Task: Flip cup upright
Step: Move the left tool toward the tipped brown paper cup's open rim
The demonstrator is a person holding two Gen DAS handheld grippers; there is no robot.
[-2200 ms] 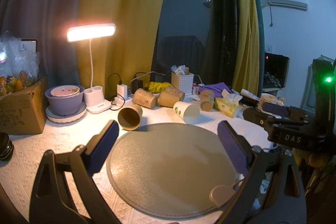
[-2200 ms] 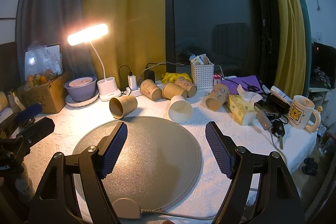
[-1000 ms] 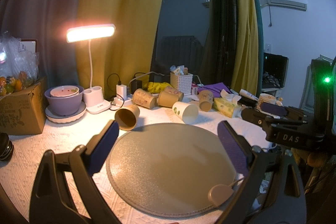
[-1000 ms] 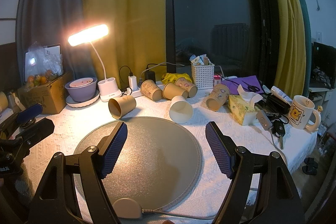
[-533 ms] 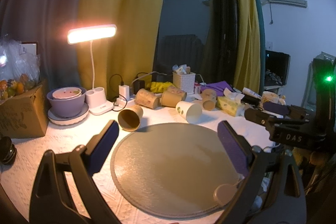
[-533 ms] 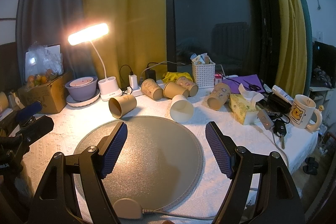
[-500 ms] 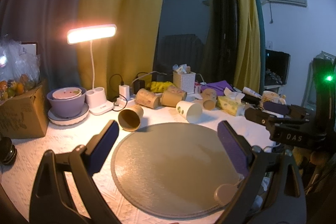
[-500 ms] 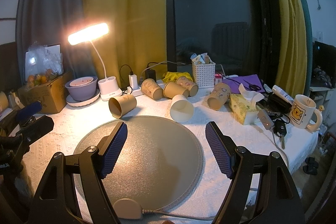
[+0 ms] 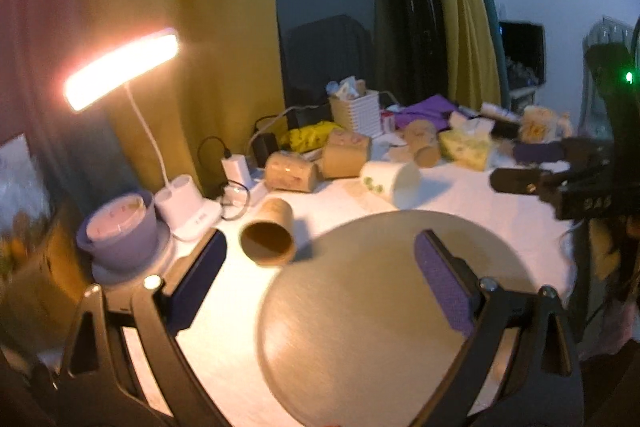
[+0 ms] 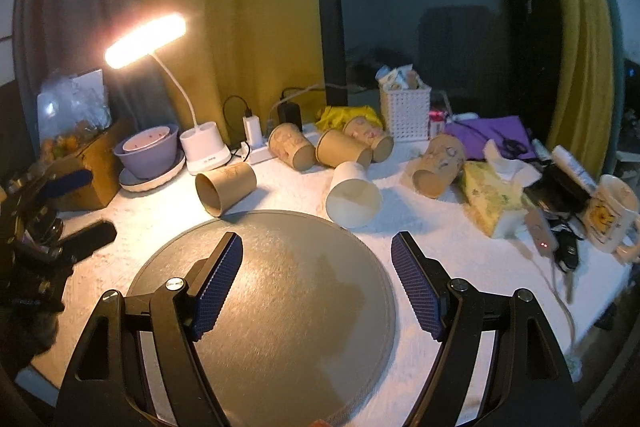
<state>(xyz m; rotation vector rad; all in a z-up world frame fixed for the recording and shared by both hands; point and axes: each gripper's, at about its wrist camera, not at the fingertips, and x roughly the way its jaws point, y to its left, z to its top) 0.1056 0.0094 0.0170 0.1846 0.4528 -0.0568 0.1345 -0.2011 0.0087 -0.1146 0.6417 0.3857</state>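
Note:
Several paper cups lie on their sides beyond a round grey mat (image 10: 276, 291). A brown cup (image 9: 269, 237) (image 10: 225, 188) lies nearest, its mouth facing me, just past the mat's left edge. A white cup (image 9: 391, 178) (image 10: 352, 200) lies at the mat's far edge. My left gripper (image 9: 320, 267) is open and empty, close behind the brown cup. My right gripper (image 10: 316, 275) is open and empty over the mat. Each gripper shows at the edge of the other's view.
A lit desk lamp (image 10: 204, 147), a purple bowl on a plate (image 10: 148, 155), a cardboard box (image 10: 80, 163) stand at left. More brown cups (image 10: 344, 147), a white basket (image 10: 405, 115), tissue box (image 10: 492, 203), mug (image 10: 608, 215) and keys crowd the back and right.
My left gripper has swung left and forward toward the brown cup, which now sits between its fingers' line of sight. My right gripper has moved slightly closer to the table.

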